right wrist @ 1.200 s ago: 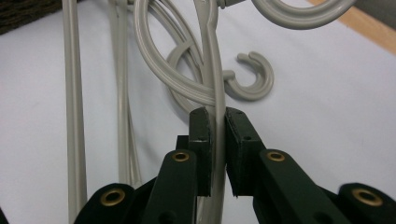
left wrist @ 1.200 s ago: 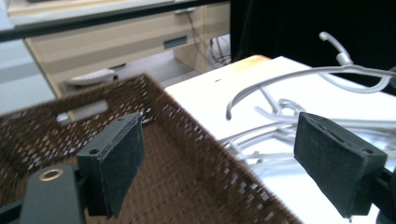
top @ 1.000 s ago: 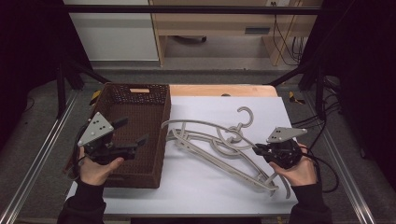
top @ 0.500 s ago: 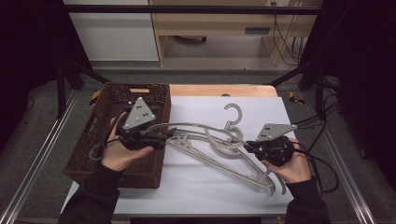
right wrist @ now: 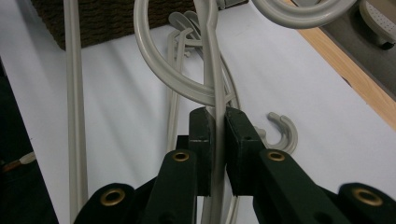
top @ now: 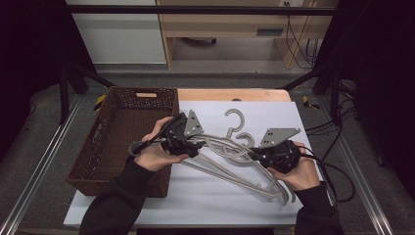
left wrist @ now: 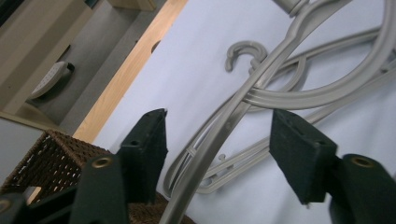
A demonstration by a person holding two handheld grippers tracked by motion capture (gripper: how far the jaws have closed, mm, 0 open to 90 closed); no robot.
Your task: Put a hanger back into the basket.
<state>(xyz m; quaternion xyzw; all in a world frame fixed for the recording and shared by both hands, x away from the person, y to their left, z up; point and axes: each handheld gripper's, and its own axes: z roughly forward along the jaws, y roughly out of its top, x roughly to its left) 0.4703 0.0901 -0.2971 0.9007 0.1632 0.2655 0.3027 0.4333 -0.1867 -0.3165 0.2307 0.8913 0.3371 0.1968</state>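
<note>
Several grey plastic hangers [top: 230, 174] lie tangled on a white sheet [top: 205, 196]. My right gripper [top: 255, 154] is shut on the thin bar of one grey hanger [right wrist: 212, 70], which its pads [right wrist: 201, 133] pinch from both sides [right wrist: 218, 140]. The other end of that hanger [top: 220, 143] reaches my left gripper [top: 197, 144]. In the left gripper view a curved hanger arm [left wrist: 229, 128] runs between the jaws [left wrist: 219, 140], and a gap shows on each side of it. These jaws have just been closing.
A brown wicker basket [top: 122, 105] stands at the left, partly on the sheet, with my left forearm over its near corner. A wooden table edge [top: 235, 94] borders the sheet at the back. Metal rails run along both sides. Cables trail at the right.
My left gripper has swung right from above the basket to the hanger's left end, and its jaws have narrowed around the arm. The right gripper has shifted slightly left with its hanger.
</note>
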